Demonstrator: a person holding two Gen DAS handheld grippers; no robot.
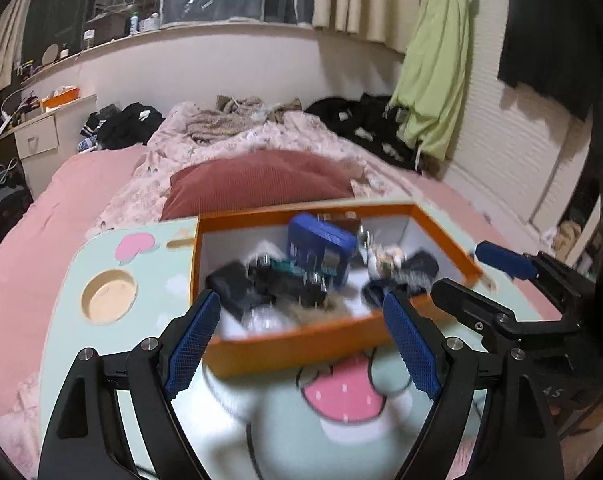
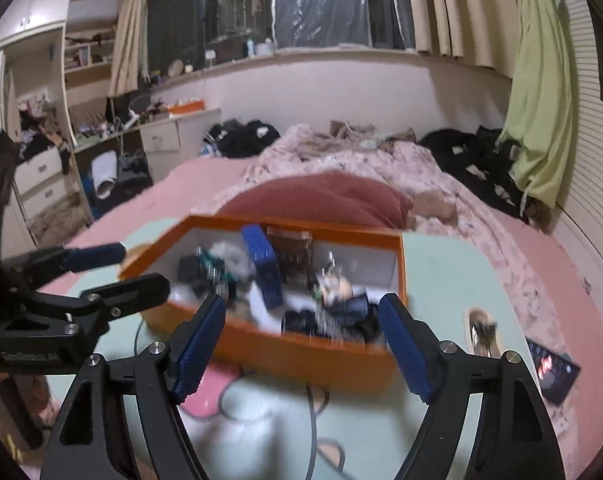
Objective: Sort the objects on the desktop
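Both grippers, the left gripper (image 1: 301,344) and the right gripper (image 2: 301,348), are held with jaws wide apart and empty over a mint-green lap table (image 1: 141,280) set on a bed. Just beyond them an orange box (image 1: 301,340) is seen, crowded with blurred small items, a blue case (image 1: 321,244) standing among them. The box, likely light cardboard, is judged best gripped by its stiff rim; the loose contents could shift.

No readable text: embossed lettering on left gripper (image 2: 133,268) body at 9 o'clock too blurred; faint marks on right gripper (image 1: 481,264) body unclear.
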